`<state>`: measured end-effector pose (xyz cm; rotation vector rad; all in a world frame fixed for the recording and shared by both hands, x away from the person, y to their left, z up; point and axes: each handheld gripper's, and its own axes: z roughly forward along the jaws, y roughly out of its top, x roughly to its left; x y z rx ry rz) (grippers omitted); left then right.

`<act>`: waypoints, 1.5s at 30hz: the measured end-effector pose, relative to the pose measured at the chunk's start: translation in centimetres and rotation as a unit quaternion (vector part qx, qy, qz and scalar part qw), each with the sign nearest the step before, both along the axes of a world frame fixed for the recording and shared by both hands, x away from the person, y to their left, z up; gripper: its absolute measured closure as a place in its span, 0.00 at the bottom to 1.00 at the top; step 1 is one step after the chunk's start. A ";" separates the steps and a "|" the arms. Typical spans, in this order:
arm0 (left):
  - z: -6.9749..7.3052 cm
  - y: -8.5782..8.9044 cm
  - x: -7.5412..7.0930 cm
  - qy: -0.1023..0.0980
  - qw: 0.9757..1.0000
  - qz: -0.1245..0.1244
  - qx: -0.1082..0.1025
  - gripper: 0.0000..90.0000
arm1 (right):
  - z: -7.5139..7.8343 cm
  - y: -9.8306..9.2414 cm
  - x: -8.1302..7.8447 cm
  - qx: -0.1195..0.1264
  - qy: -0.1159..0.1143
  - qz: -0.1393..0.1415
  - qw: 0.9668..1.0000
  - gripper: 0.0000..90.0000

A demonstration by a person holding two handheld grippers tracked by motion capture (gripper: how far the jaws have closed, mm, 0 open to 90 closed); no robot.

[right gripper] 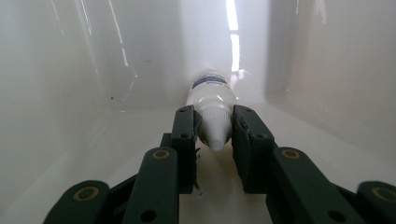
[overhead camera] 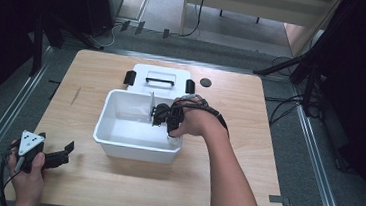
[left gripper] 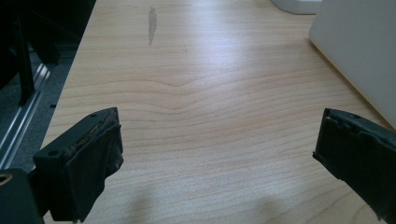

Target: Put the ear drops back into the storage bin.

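the left gripper [overhead camera: 58, 156] rests at the near left corner of the table [overhead camera: 113, 187], jaws wide apart with nothing but bare wood between them, well apart from the work. it looks best left parked there, clear of the white box [overhead camera: 102, 126] whose side wall [left gripper: 359, 51] shows at the right of the left gripper view.

the white box sits mid-table with its lid [overhead camera: 160, 78] lying flat behind it, black handle up. a thin divider [overhead camera: 151, 108] splits the box, and the right gripper [overhead camera: 162, 116] reaches down into the compartment on the right of it.

in the right gripper view the right gripper [right gripper: 214, 133] is clamped on the capped end of a small white bottle [right gripper: 210, 95], which lies on its side on the box floor, its far end near the back wall. the grip is on the narrow cap, so it is probably a slippery hold: the bottle could pivot or slide out. whether lifting it out or setting it down, it seems wise to keep the squeeze steady, move slowly and straight up or down, keep the bottle's far end from scraping the wall or divider, and only open the jaws once the bottle lies settled.
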<state>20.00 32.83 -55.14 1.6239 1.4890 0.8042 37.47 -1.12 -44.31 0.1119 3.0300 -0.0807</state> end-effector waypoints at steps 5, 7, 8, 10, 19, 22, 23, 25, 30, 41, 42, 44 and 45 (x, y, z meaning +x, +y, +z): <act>0.0 0.0 0.0 0.000 1.000 0.000 0.001 0.02 | 0.0 -0.1 0.0 -0.002 -0.003 -0.005 1.000 0.76; 0.0 0.0 0.0 0.000 1.000 0.000 0.001 0.02 | 0.1 -0.2 0.0 0.000 -0.002 -0.007 1.000 0.74; 0.0 0.0 0.0 0.000 1.000 0.000 0.001 0.02 | 0.1 -0.2 0.0 0.002 -0.004 -0.009 1.000 0.72; 0.0 0.0 0.0 0.000 1.000 0.000 0.000 0.02 | 0.3 -0.2 -0.1 0.006 -0.020 -0.010 1.000 0.63; 0.0 0.0 0.0 0.000 1.000 0.002 -0.002 0.02 | 2.4 -0.3 -0.1 0.050 -0.032 -0.037 0.998 0.32; 0.0 0.0 0.0 0.000 1.000 0.001 -0.001 0.02 | 3.4 -0.7 -0.1 0.069 -0.029 -0.039 0.996 0.21; 0.0 0.0 0.0 0.000 1.000 0.001 -0.001 0.02 | 3.7 -0.8 -0.2 0.071 -0.032 -0.038 0.996 0.17; 0.0 0.0 0.0 0.000 1.000 0.001 -0.001 0.02 | 4.3 -1.1 -0.1 0.071 -0.045 -0.041 0.996 0.17; 0.0 0.0 0.0 0.000 1.000 0.001 0.000 0.02 | 5.9 -2.0 0.0 0.083 -0.087 -0.069 0.990 0.14; 0.0 -0.1 0.0 0.001 1.000 0.001 0.002 0.02 | 8.6 -5.4 -1.0 0.106 -0.103 -0.081 0.986 0.14; 0.0 -0.1 0.0 0.001 1.000 0.001 0.002 0.02 | 8.7 -5.7 -1.2 0.103 -0.106 -0.088 0.985 0.14; 0.0 -0.1 0.0 0.001 1.000 0.001 0.003 0.02 | 8.9 -6.9 -1.3 0.105 -0.108 -0.092 0.984 0.15; 0.0 -0.1 0.0 0.001 1.000 0.001 0.003 0.02 | 8.9 -6.9 -1.3 0.105 -0.108 -0.092 0.984 0.15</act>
